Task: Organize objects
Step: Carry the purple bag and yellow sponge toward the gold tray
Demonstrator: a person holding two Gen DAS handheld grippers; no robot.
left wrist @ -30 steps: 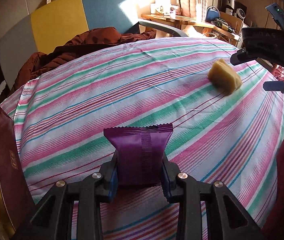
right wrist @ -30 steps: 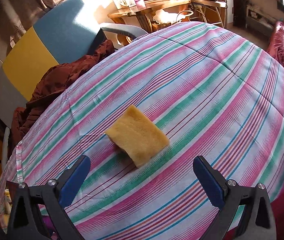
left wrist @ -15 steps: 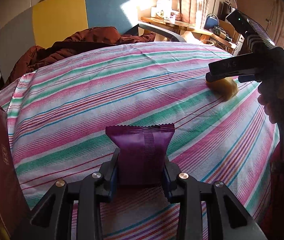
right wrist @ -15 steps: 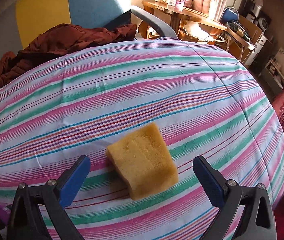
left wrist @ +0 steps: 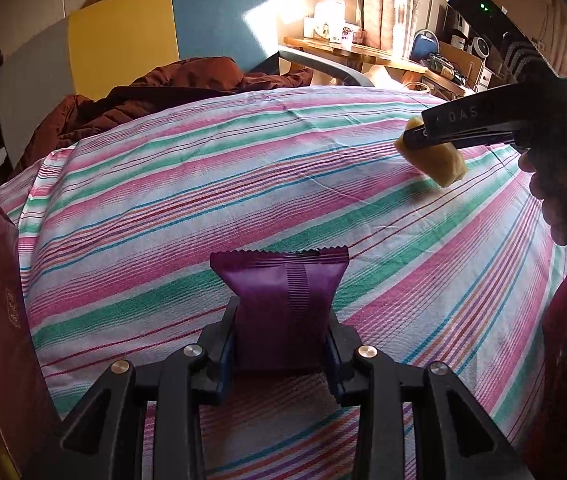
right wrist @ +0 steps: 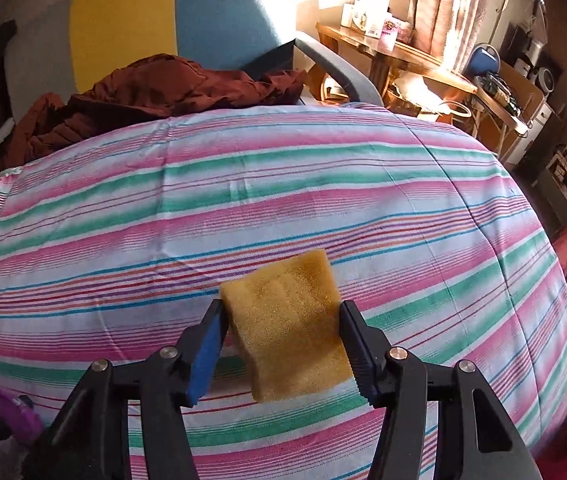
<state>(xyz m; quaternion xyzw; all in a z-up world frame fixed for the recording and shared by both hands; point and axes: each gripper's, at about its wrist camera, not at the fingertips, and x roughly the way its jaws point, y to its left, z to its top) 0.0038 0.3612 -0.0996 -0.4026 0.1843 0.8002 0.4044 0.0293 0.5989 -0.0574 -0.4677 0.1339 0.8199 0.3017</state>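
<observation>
The yellow sponge (right wrist: pixel 289 326) is sitting between the jaws of the right gripper (right wrist: pixel 283 344), which have just been closing in on it from wide open; the right pad is pressing its edge and the left blue pad is touching the far corner, so the grip looks freshly made rather than firm. From the left wrist view the sponge (left wrist: pixel 437 162) is appearing low over the striped cloth (right wrist: pixel 323 200), and whether it is clear of the fabric is hard to tell. The person's hand (left wrist: pixel 551 160) is working the right gripper's handle. To do this well, the squeeze probably wants to be gentle but complete, since soft foam will be compressing and could be slipping or twisting out if lifted early; a straight rise before any sideways carry seems wise. Meanwhile the left gripper (left wrist: pixel 281 344) is clamping the purple snack packet (left wrist: pixel 283 300) upright, jaws nearly shut on its lower half, its crimped top free. Beyond the cloth a brown jacket (right wrist: pixel 155 92) is lying heaped against the yellow-and-blue chair (right wrist: pixel 171 12).
</observation>
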